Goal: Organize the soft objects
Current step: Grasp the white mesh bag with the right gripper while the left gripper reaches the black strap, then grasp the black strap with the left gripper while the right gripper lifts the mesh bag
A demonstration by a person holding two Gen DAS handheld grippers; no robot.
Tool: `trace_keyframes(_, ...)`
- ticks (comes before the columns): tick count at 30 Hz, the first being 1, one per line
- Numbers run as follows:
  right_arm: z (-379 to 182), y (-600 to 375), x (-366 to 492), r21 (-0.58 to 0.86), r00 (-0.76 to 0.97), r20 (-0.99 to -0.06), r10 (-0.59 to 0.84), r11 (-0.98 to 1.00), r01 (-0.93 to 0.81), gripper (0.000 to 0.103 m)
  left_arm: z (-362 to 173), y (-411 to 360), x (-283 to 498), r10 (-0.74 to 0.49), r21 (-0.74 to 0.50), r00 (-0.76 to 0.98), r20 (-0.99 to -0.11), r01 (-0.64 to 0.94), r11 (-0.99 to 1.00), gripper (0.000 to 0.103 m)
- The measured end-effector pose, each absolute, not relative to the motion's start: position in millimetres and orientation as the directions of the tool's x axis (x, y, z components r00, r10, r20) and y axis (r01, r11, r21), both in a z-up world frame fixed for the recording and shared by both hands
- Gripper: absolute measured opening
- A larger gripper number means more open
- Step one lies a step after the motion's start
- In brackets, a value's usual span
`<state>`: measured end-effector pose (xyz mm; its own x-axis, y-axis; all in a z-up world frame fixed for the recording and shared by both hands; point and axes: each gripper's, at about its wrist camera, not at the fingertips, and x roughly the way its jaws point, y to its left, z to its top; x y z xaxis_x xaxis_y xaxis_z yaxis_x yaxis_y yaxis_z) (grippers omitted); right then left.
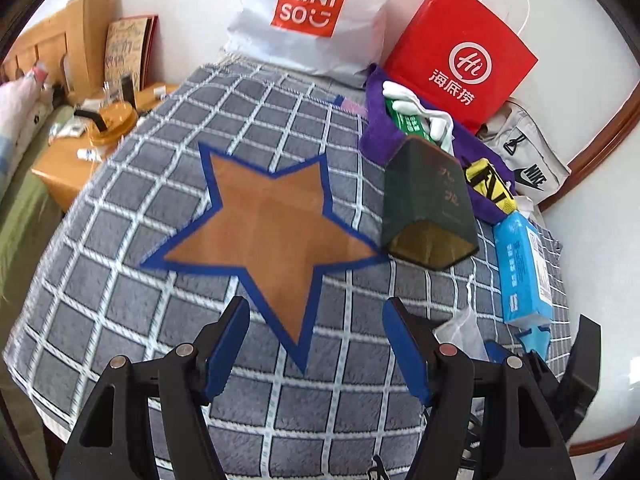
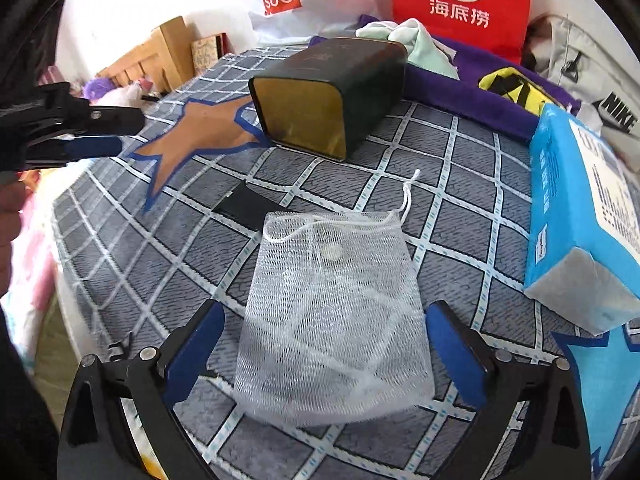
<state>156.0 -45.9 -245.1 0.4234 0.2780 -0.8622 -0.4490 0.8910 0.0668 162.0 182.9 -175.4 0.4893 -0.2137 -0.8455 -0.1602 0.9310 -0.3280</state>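
A white mesh drawstring bag [image 2: 332,320] lies flat on the grey checked blanket [image 2: 132,240], between the open fingers of my right gripper [image 2: 326,352]; its edge shows in the left wrist view [image 1: 460,332]. My left gripper [image 1: 316,344] is open and empty, hovering over the lower point of an orange star with a blue border [image 1: 264,220]. It also shows in the right wrist view [image 2: 86,146] at the left. A purple cloth [image 1: 380,128] holds white fabric [image 1: 416,108] and a yellow-black item [image 1: 490,182].
A dark green tin [image 1: 428,200] lies on its side right of the star. A blue tissue pack [image 1: 522,268] lies at the right edge. A red paper bag [image 1: 460,52], a white Miniso bag [image 1: 308,16] and a grey Nike bag [image 1: 528,160] stand behind. A wooden nightstand [image 1: 72,160] is at left.
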Motion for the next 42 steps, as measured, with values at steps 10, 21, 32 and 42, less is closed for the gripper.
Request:
trace_keyframes(10, -236.2, -66.5, 142.4, 0.05, 0.485, -0.831, 0.271, 0.906, -0.421, 0.014, -186.1, 140.2, 170.3, -0.252, -0.309, 0.467, -0.848, -0.05, 0.95, 0.067)
trace_keyframes(21, -217.4, -127.6, 111.1, 0.114, 0.516, -0.806, 0.291, 0.931, -0.346, 0.011, -193.8, 80.8, 202.1, -0.343, -0.333, 0.449, -0.825, 0.103, 0.937, 0.067)
trace_keyframes(32, -227.9, -158.0, 105.6, 0.166, 0.504, -0.815, 0.287, 0.948, -0.272, 0.011, -208.4, 70.1, 194.0, -0.36, -0.317, 0.368, -0.857, 0.173, 0.932, 0.065)
trace_keyframes(42, -222.5, -159.1, 98.9, 0.191, 0.515, -0.795, 0.32, 0.938, -0.289, 0.011, -202.9, 51.5, 160.6, -0.267, -0.183, 0.377, -0.887, 0.245, 0.952, 0.065)
